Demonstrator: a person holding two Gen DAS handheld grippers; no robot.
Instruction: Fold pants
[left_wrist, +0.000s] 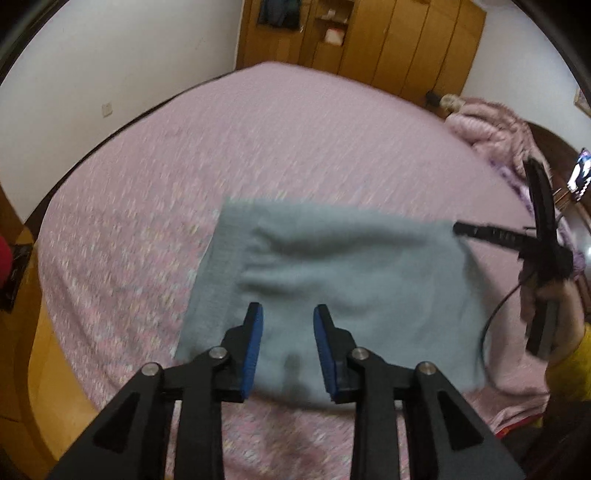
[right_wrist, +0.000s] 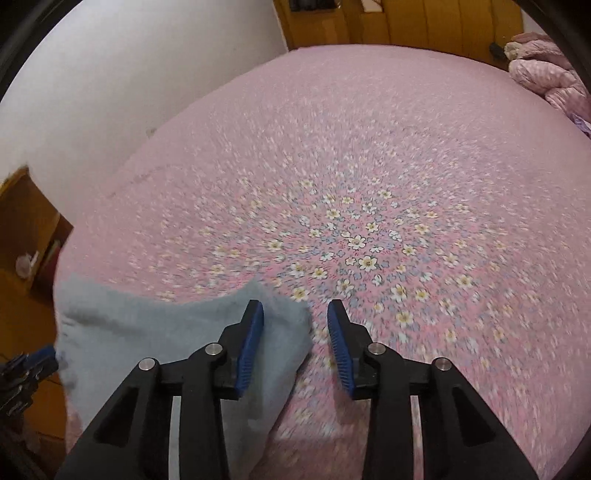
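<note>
Both tongs (left_wrist: 288, 314) (right_wrist: 295, 310) gape over unlabelled grey pants (left_wrist: 332, 280).

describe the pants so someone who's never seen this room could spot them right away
Start with the big bed covered in a pink sheet with small flowers. Near its closer edge lies a flat, roughly rectangular piece of fabric, the pants. They are plain grey-blue with no pattern, unlike the pink quilt bunched at the far right corner.

pants (left_wrist: 332, 280) – soft matt knit cloth | bedsheet (right_wrist: 369, 147) – floral woven cotton | wardrobe (left_wrist: 388, 40) – glossy wood
</note>
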